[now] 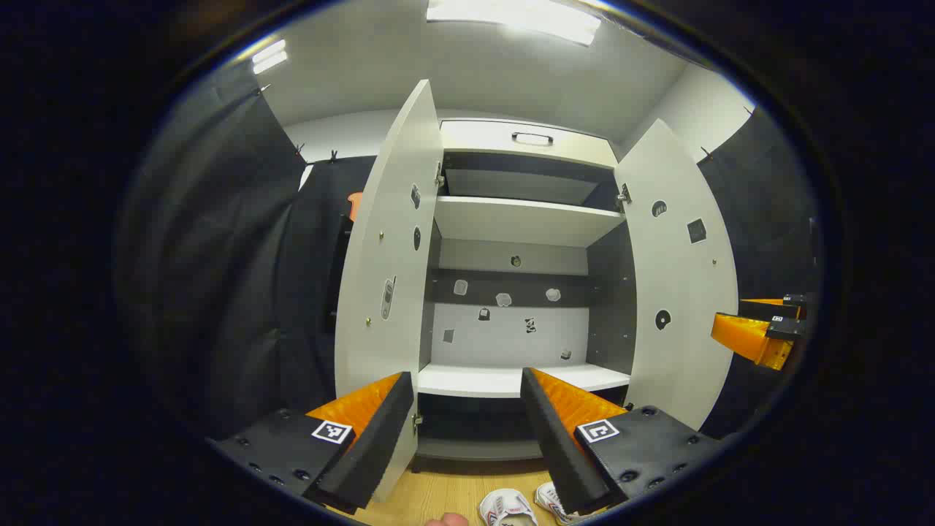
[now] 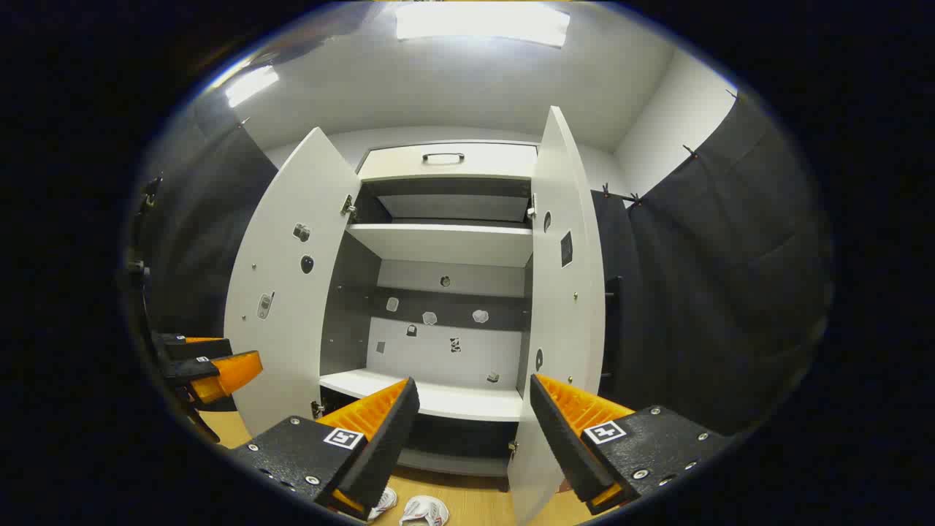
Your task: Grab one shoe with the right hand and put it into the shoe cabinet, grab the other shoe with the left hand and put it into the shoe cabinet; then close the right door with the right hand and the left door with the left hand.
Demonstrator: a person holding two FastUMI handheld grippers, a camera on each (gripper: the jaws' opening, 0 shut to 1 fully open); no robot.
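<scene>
The white shoe cabinet [image 1: 511, 219] stands ahead with both doors swung open: left door [image 1: 391, 256], right door [image 1: 676, 277]. Its shelves hold nothing. Two white shoes [image 1: 508, 508] lie on the wooden floor in front of it, low between my left gripper's fingers; one more shoe [image 1: 551, 500] is partly hidden by the right finger. My left gripper [image 1: 467, 431] is open and holds nothing. In the right gripper view the cabinet [image 2: 445, 245], its doors [image 2: 292, 292] [image 2: 566, 292] and the shoes [image 2: 424, 510] appear too. My right gripper [image 2: 471, 438] is open, with nothing in it.
Black cloth walls close in on both sides. The right gripper [image 1: 760, 332] shows at the right edge of the left gripper view, and the left gripper [image 2: 208, 369] at the left edge of the right gripper view. Wooden floor [image 1: 438, 493] runs under the cabinet.
</scene>
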